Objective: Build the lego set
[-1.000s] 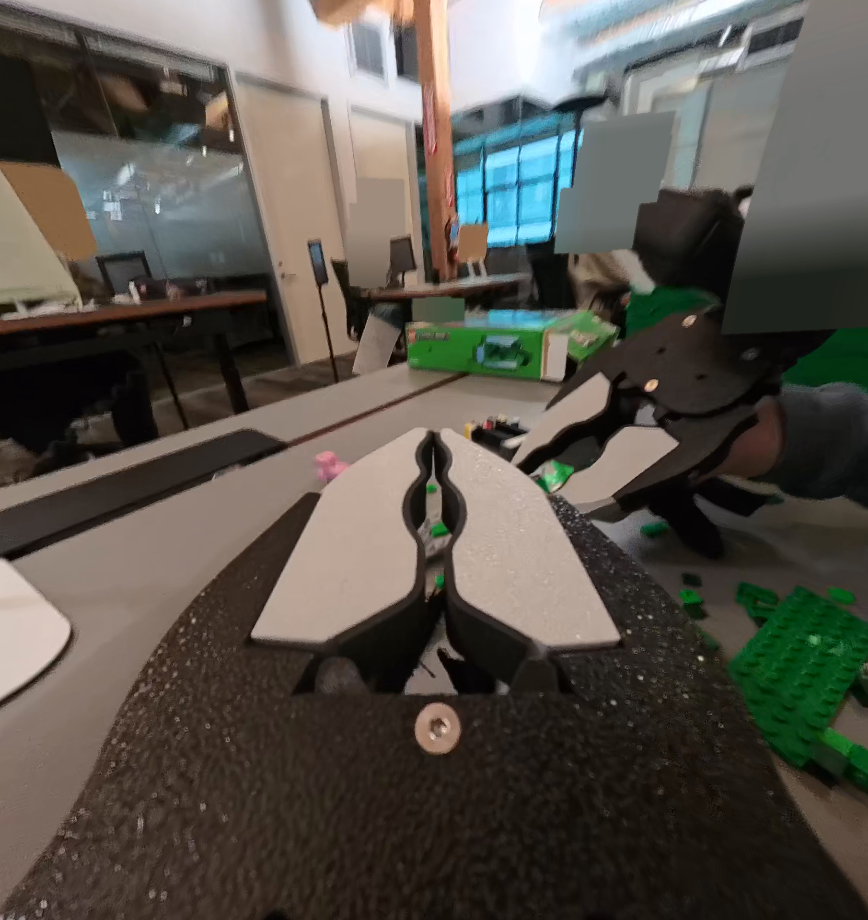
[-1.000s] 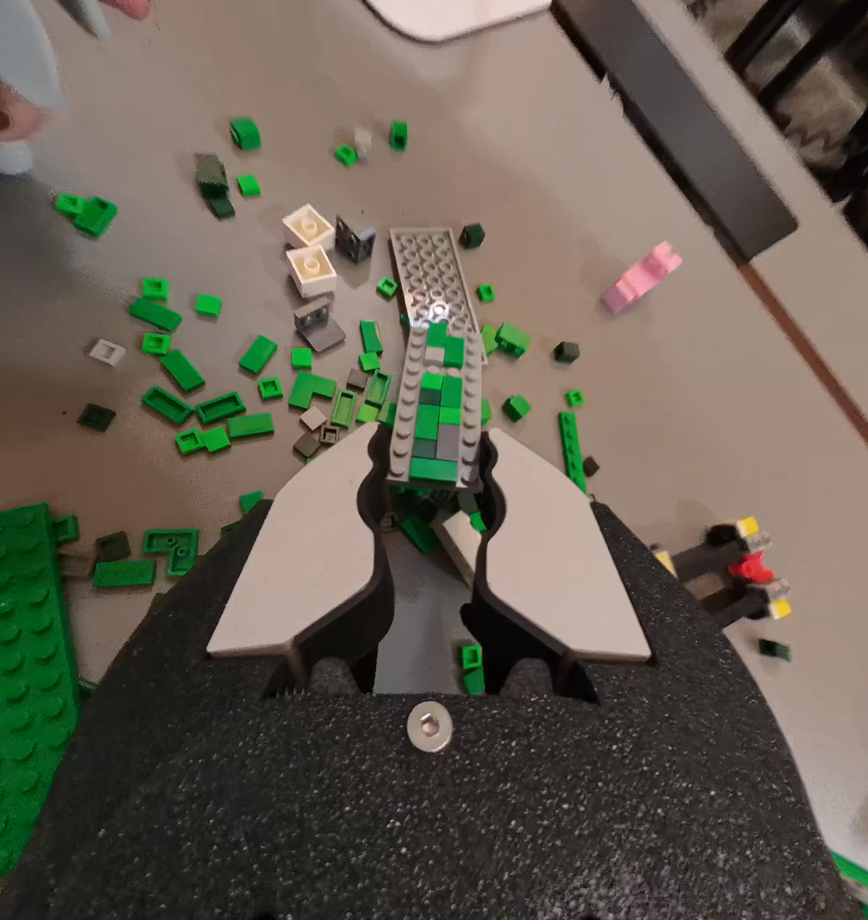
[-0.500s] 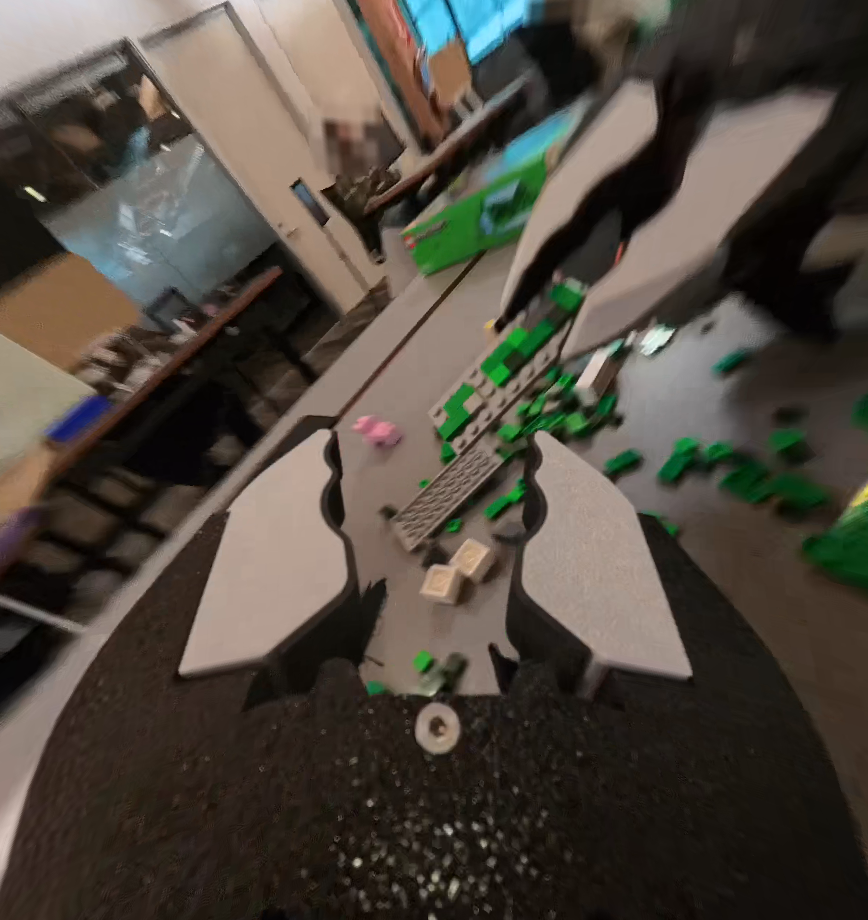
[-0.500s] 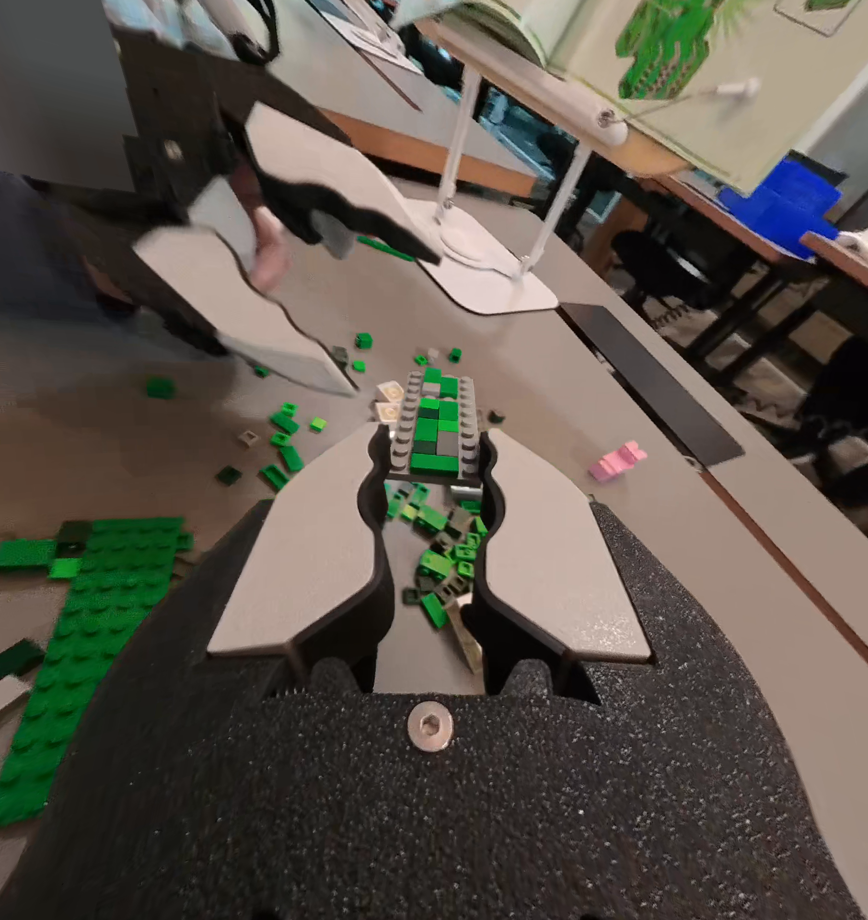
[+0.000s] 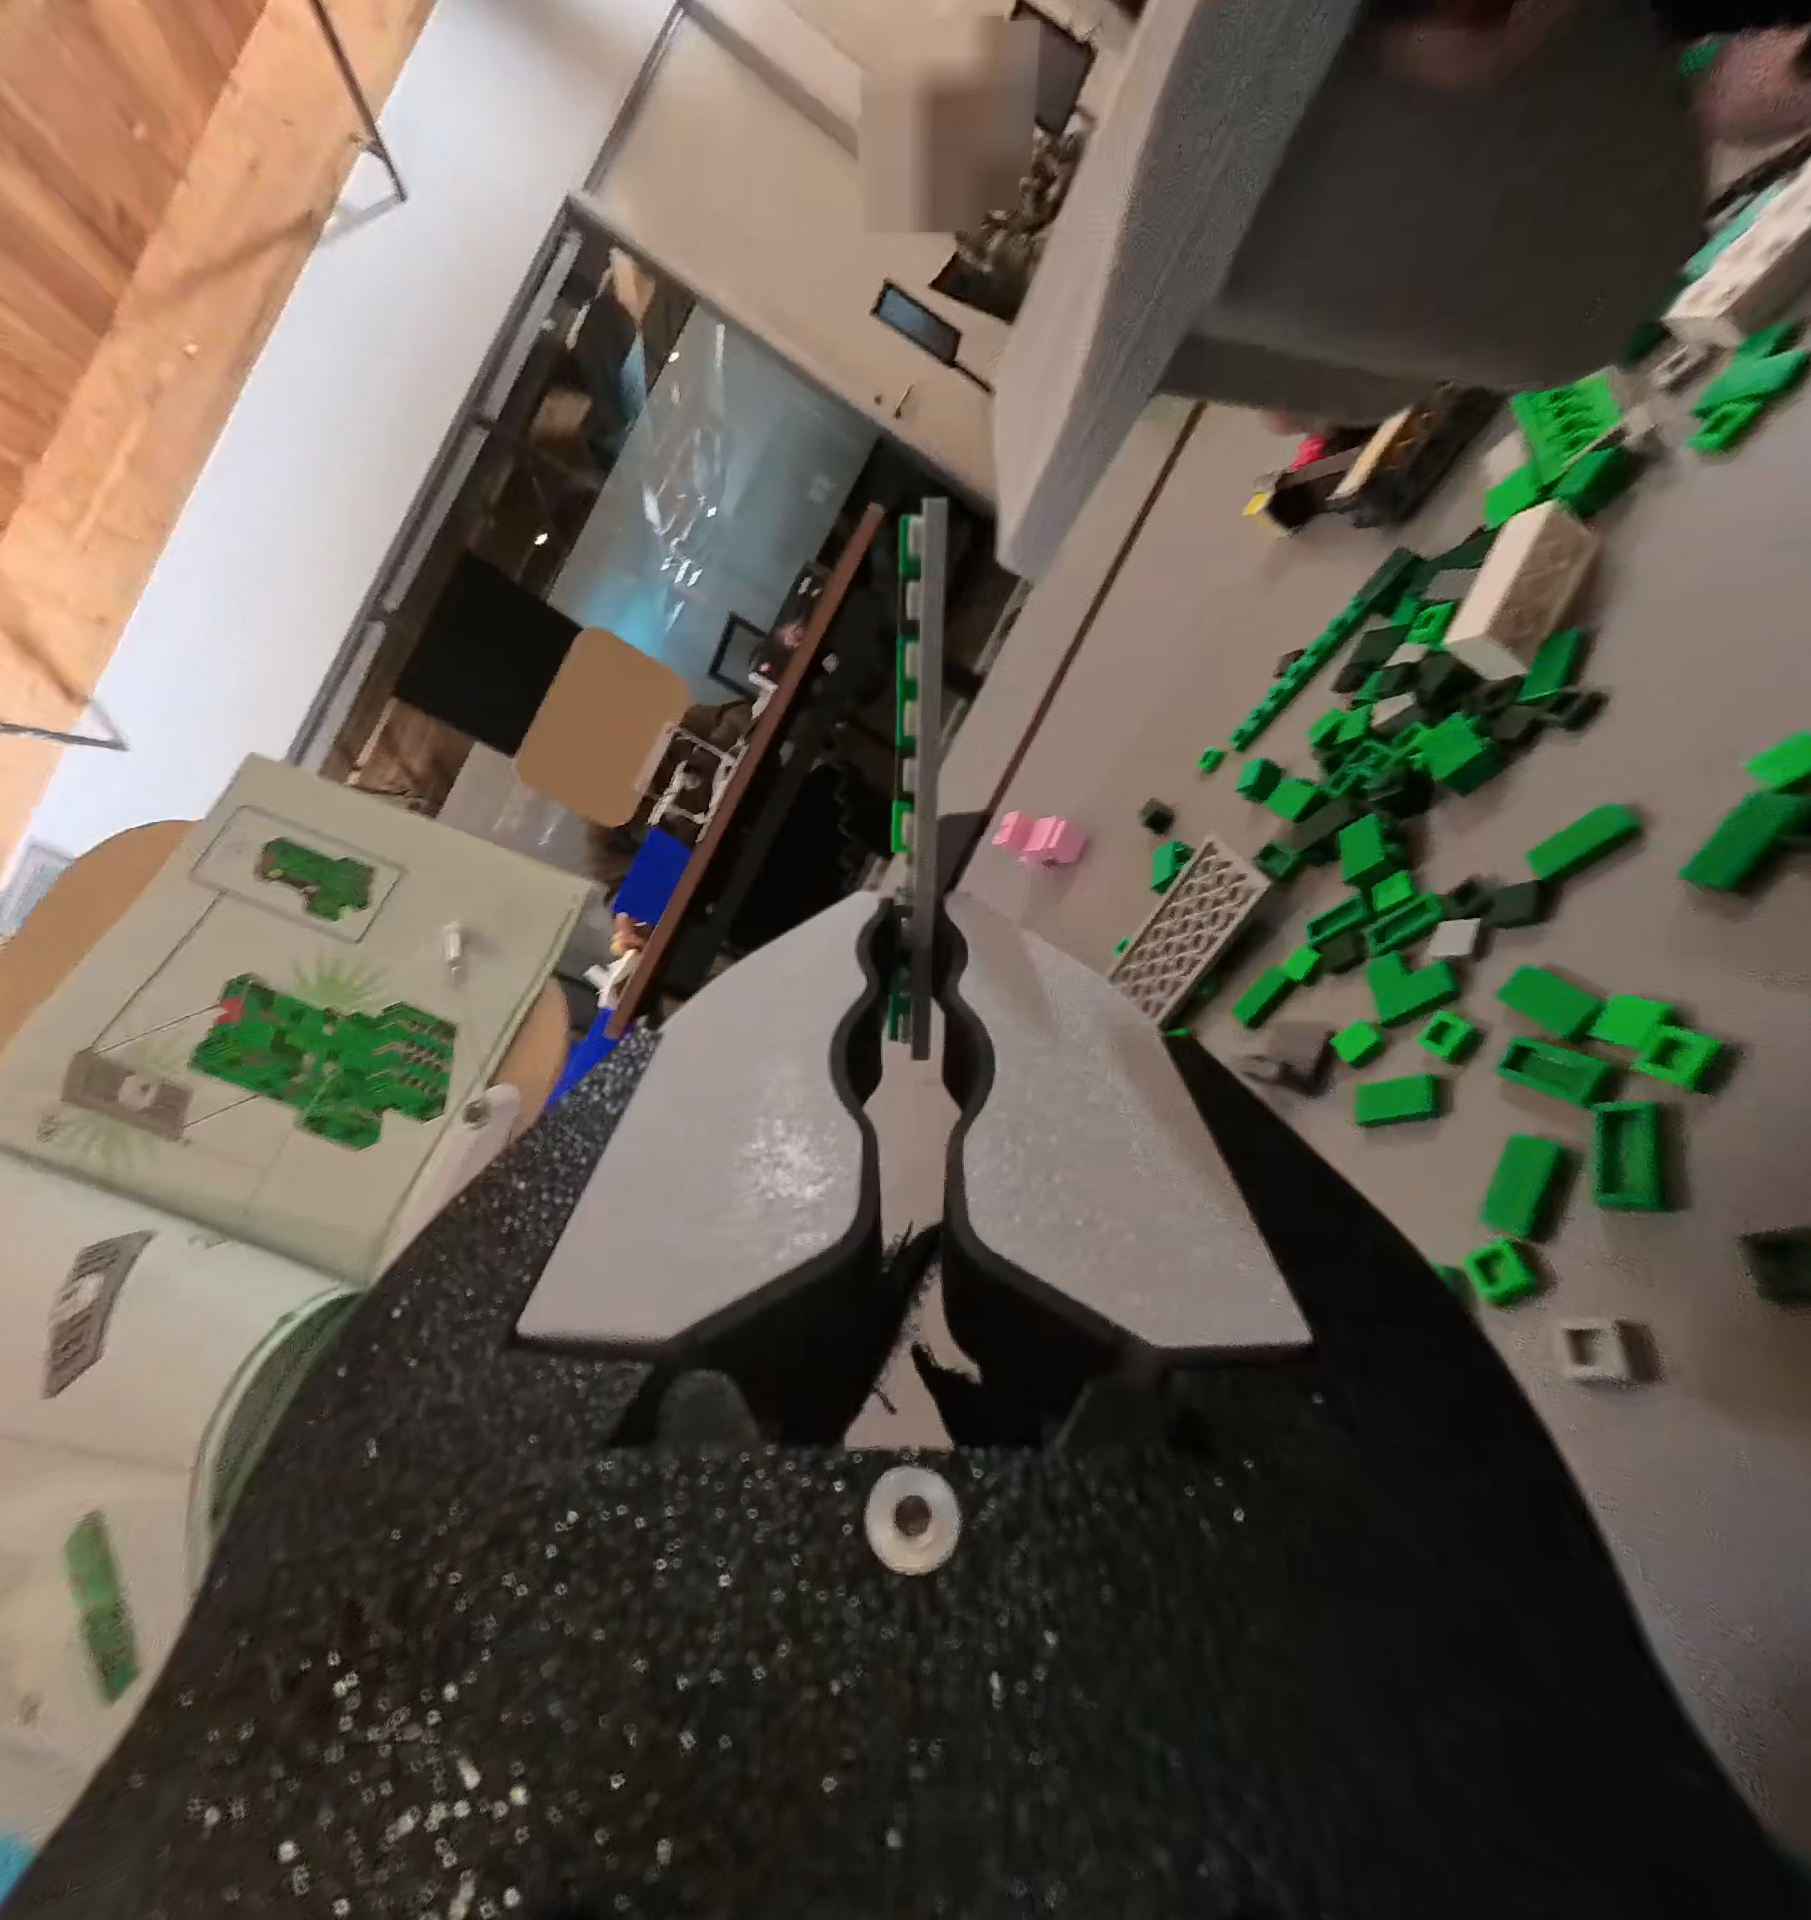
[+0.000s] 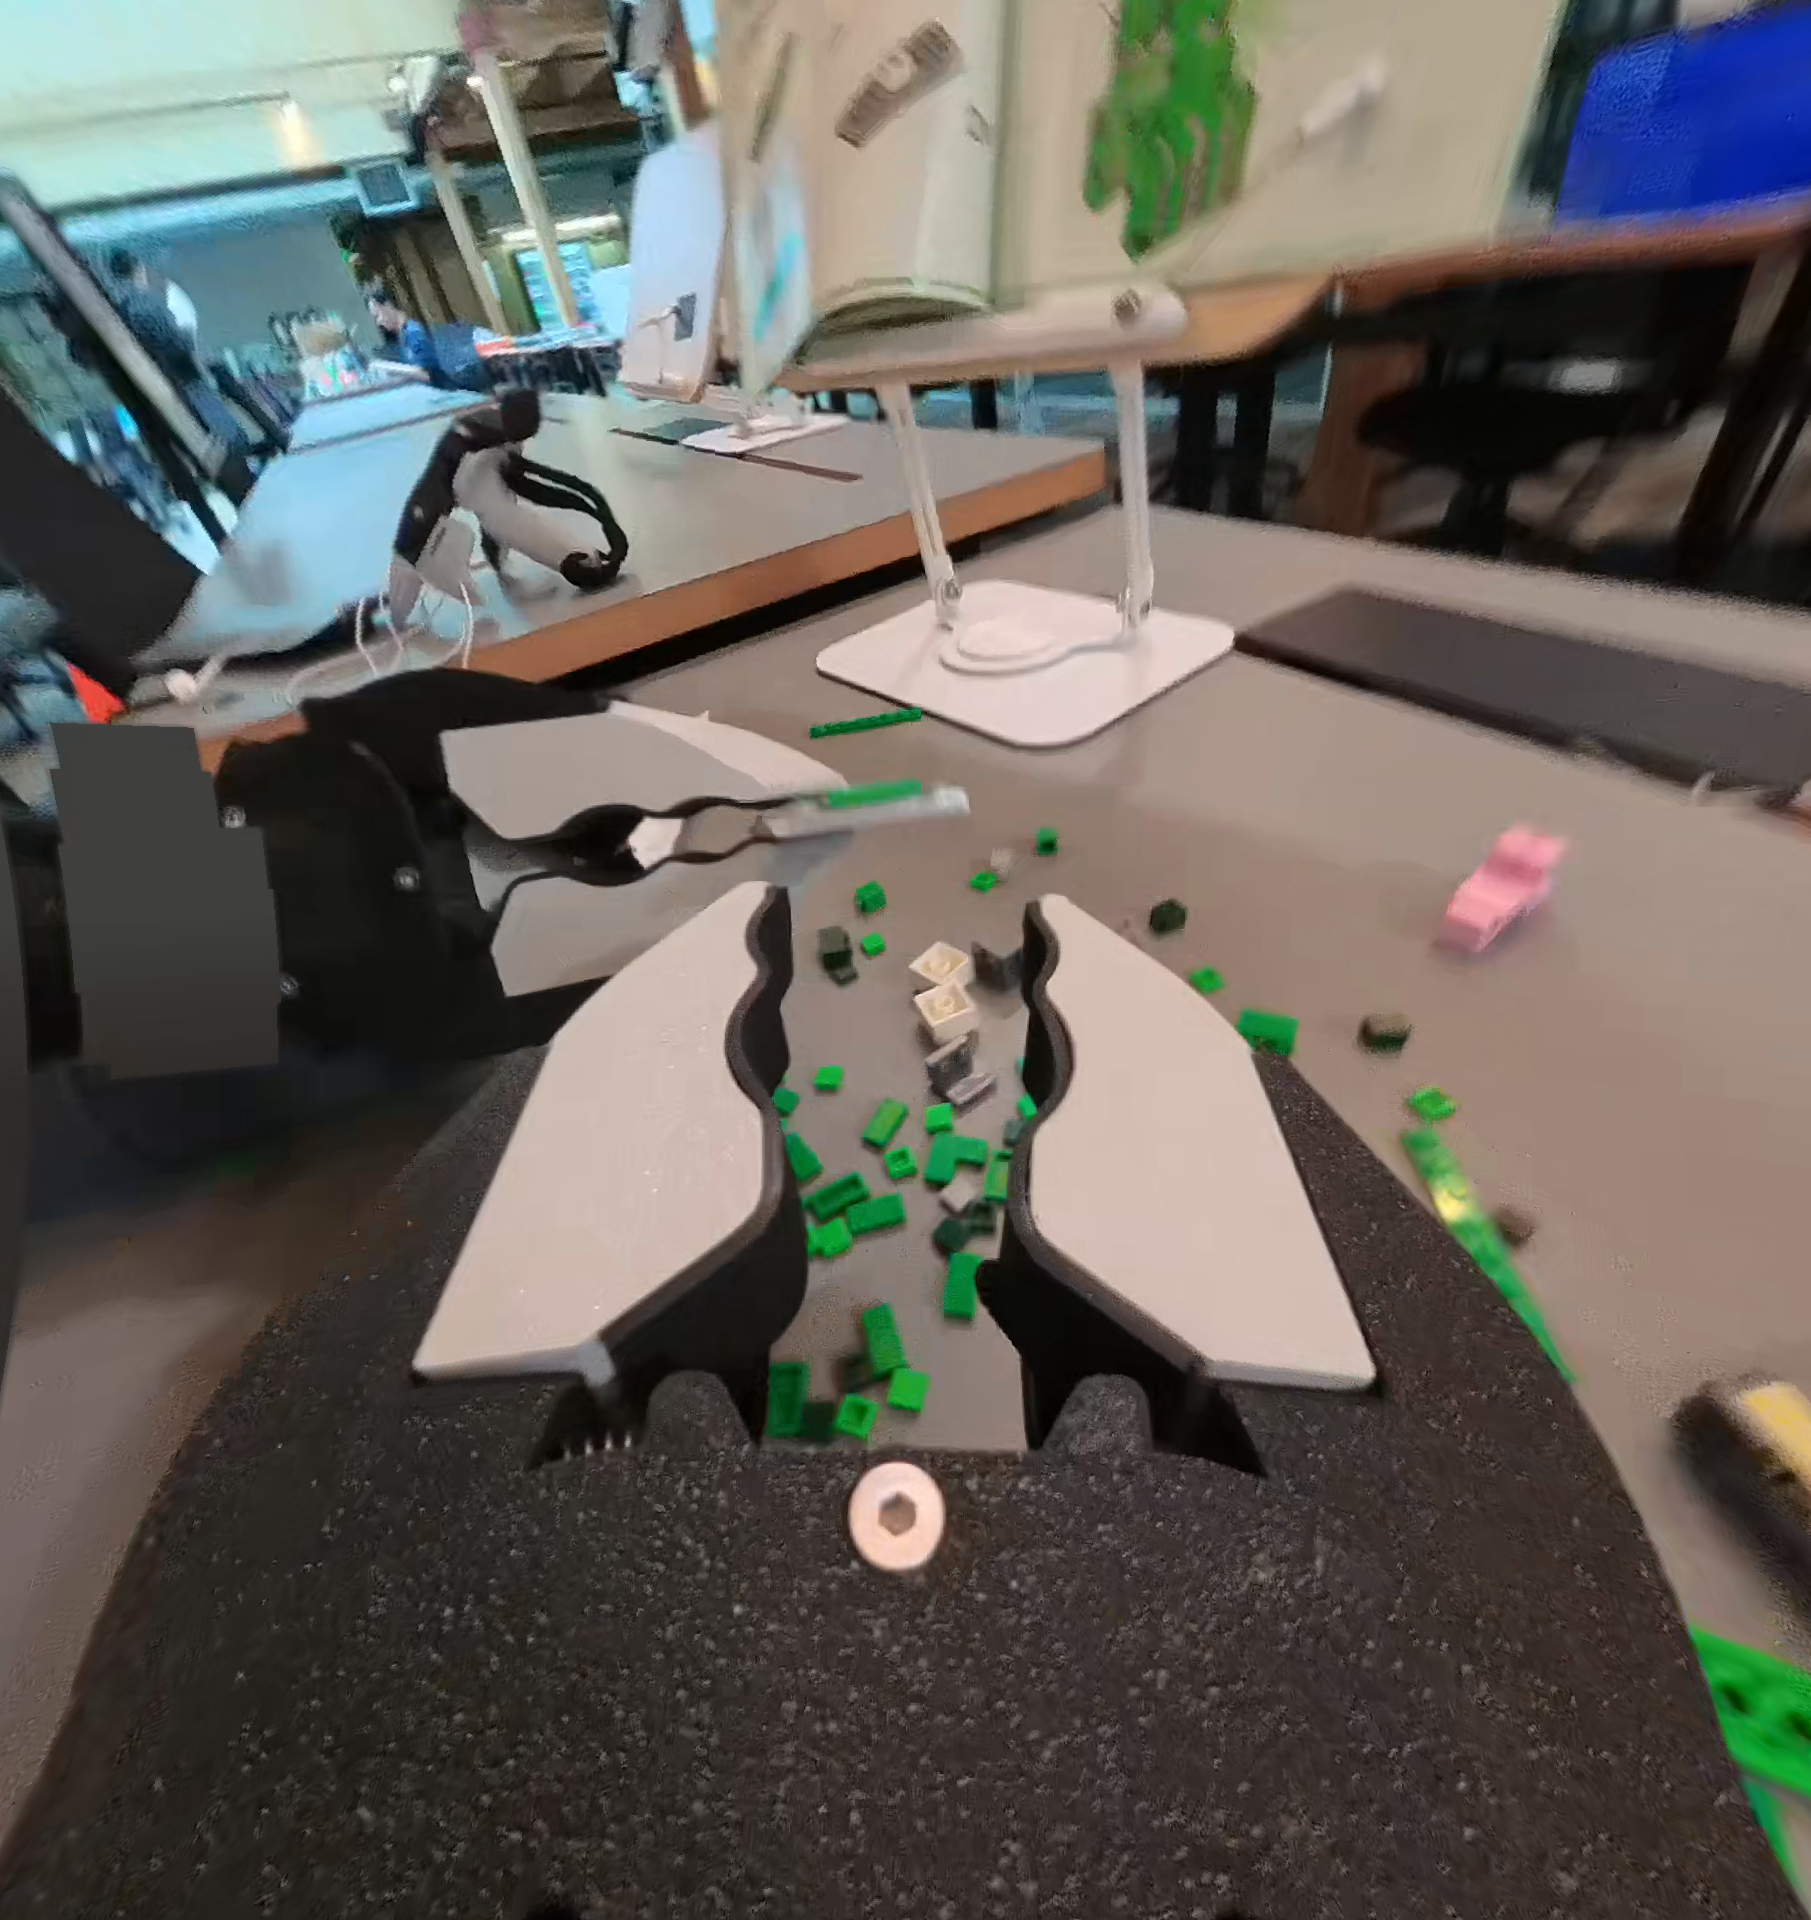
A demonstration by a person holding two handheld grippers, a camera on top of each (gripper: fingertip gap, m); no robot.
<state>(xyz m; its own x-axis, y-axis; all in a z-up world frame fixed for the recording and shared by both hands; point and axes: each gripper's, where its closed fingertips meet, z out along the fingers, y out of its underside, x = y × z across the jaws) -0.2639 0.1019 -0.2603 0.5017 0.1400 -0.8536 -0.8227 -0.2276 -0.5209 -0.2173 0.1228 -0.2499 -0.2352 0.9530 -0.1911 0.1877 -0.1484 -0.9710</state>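
Left gripper (image 5: 916, 935) is clamped tight on the grey plate (image 5: 925, 727), pinching 1 end flat-side so the long strip with its green tiles sticks out over the table (image 5: 1140, 582) — probably to keep the studded face free for more pieces. Right gripper (image 6: 901, 925) hangs wide, holding nothing, above the loose green bricks (image 6: 880, 1174) and 2 white bricks (image 6: 945, 987), likely shopping for the next part.

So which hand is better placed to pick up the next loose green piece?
The right hand-held gripper, probably. Its jaws are open and empty, with the scattered green pieces showing between them. The left hand-held gripper is shut on the grey plate.
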